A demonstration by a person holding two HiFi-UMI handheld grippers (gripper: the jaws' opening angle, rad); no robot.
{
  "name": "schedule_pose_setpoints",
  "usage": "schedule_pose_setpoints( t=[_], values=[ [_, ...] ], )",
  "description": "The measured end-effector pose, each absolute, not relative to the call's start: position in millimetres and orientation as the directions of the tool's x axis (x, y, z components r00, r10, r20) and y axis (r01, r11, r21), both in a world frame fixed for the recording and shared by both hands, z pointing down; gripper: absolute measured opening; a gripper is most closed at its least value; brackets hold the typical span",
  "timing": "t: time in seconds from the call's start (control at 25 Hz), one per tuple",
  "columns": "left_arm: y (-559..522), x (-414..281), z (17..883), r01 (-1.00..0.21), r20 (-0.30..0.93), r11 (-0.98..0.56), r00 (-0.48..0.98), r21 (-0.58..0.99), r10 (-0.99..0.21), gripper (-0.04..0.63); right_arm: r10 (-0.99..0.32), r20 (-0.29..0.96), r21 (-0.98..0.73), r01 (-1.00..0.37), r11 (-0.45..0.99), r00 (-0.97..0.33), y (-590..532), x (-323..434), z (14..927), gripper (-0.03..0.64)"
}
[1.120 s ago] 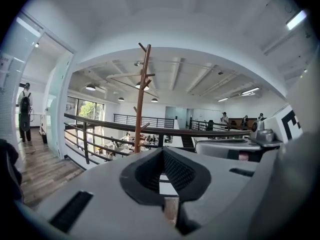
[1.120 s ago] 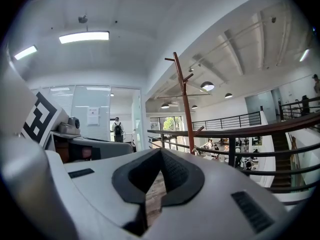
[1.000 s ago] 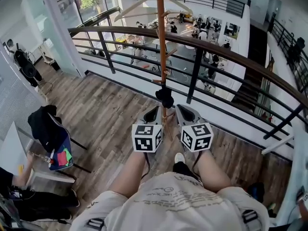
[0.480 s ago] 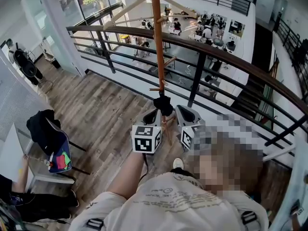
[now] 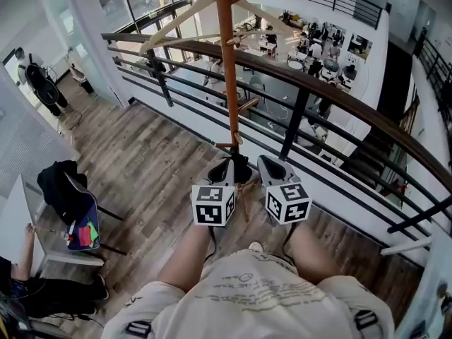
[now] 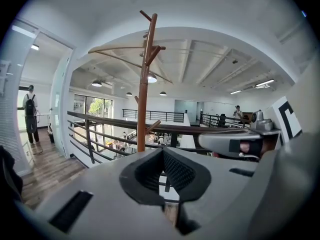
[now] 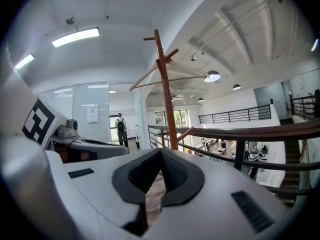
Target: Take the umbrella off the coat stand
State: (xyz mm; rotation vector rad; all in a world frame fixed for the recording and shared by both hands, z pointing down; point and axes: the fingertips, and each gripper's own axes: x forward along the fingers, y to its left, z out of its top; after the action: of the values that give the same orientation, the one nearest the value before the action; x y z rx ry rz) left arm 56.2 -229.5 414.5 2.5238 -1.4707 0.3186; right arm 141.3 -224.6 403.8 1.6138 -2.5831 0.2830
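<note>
By the railing (image 5: 321, 90), the left gripper (image 5: 227, 163) and the right gripper (image 5: 263, 160), both pinched closed and empty, pointed side by side at the small black umbrella (image 5: 241, 170) hanging low on the coat stand (image 5: 226, 62), probably to get near it.

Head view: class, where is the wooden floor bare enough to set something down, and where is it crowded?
Bare: the wood floor between the chair draped with clothes and the coat stand, bordered by the railing. Crowded: low on the stand, where the left gripper and right gripper flank it.
</note>
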Motion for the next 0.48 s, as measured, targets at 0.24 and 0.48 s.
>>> schedule_pose_setpoints(
  t=[0.24, 0.48],
  values=[
    [-258, 54, 425, -0.904, 0.302, -0.421, 0.424, 0.076, -0.854, 0.005, -0.851, 0.189, -0.128, -0.871, 0.474, -0.491, -260, 143, 417, 0.003],
    [-277, 44, 439, -0.927, 0.323, -0.367, 0.372, 0.080, -0.870, 0.005, -0.836, 0.205, -0.119, -0.861, 0.494, -0.509, -291, 142, 431, 0.003]
  ],
)
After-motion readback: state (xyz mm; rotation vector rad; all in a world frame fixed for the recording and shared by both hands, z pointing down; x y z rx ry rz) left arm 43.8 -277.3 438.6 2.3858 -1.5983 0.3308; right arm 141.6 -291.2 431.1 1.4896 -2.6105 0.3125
